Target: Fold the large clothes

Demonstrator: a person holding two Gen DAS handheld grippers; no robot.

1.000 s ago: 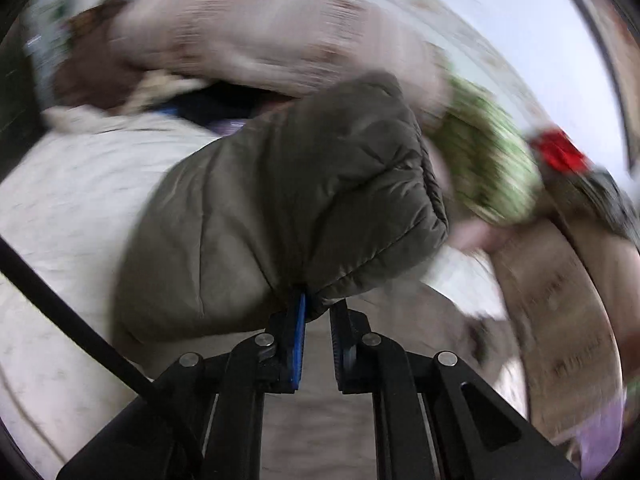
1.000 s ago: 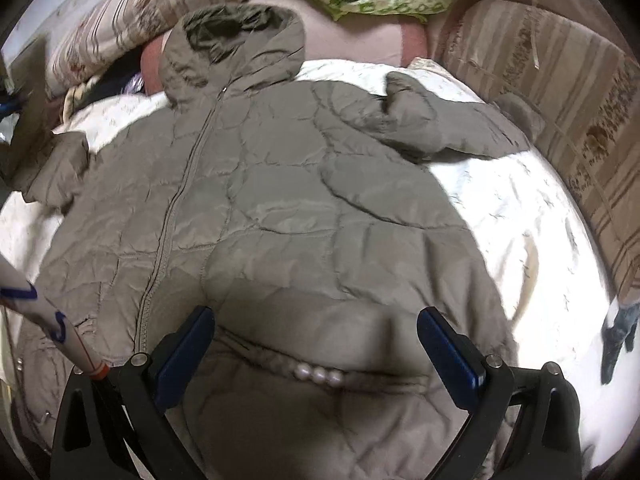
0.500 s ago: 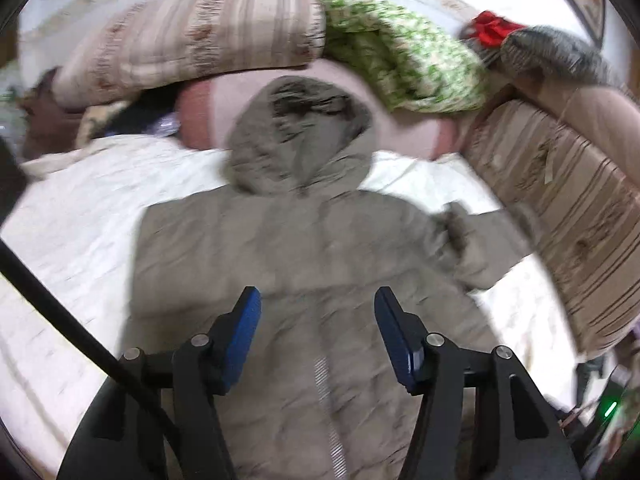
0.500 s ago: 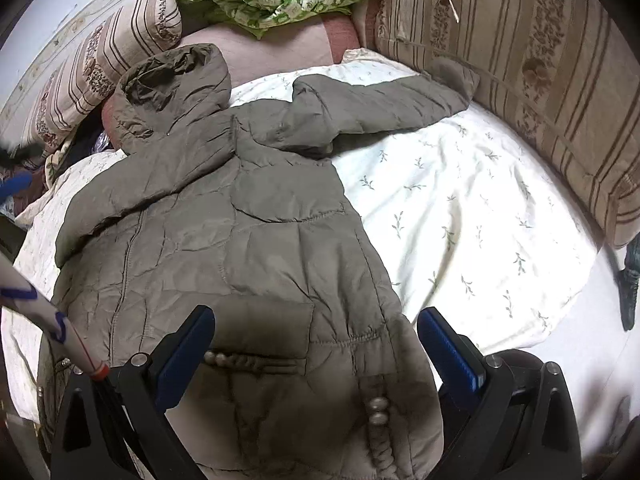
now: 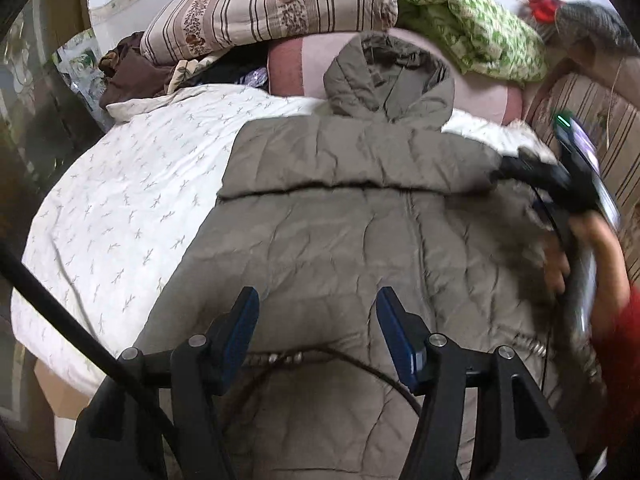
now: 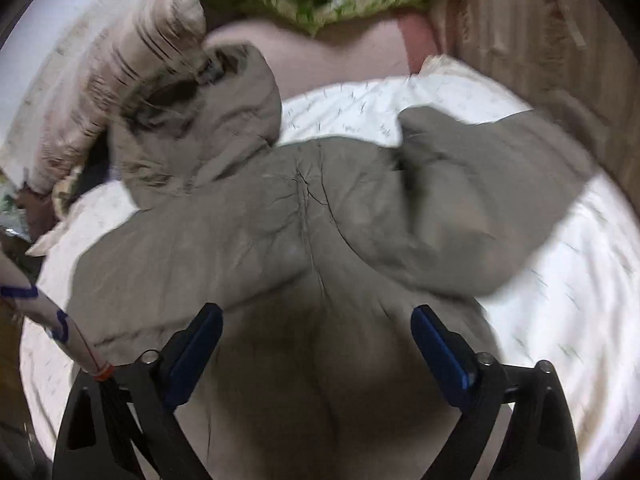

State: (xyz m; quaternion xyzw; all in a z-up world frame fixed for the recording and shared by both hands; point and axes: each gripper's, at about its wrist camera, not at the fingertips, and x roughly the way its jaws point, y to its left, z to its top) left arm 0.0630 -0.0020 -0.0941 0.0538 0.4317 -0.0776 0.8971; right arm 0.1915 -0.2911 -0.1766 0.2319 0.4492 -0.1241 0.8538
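An olive hooded puffer jacket (image 5: 360, 240) lies front up on a white leaf-print bedsheet (image 5: 132, 200), its hood (image 5: 388, 76) toward the pillows. One sleeve lies folded across the chest (image 5: 340, 160). My left gripper (image 5: 318, 320) hovers open over the jacket's lower body with nothing between its fingers. In the blurred right wrist view, my right gripper (image 6: 316, 320) is wide open above the jacket's upper body (image 6: 280, 240), its jaws closing on nothing, and the other sleeve (image 6: 480, 208) lies spread just ahead to the right. A person's hand (image 5: 580, 248) holds that gripper at the jacket's right side.
A striped pillow (image 5: 272, 4), a green patterned blanket (image 5: 472, 28) and a pink bolster (image 5: 292, 68) line the head of the bed. A striped cushion (image 5: 600, 140) borders the right side. Dark clothes (image 5: 132, 72) are piled at the far left. A black cable (image 5: 60, 312) crosses the left view.
My left gripper let go of the sleeve, opened and drew back over the jacket's lower body; the sleeve now lies across the chest. My right gripper swung from the hem up toward the right shoulder.
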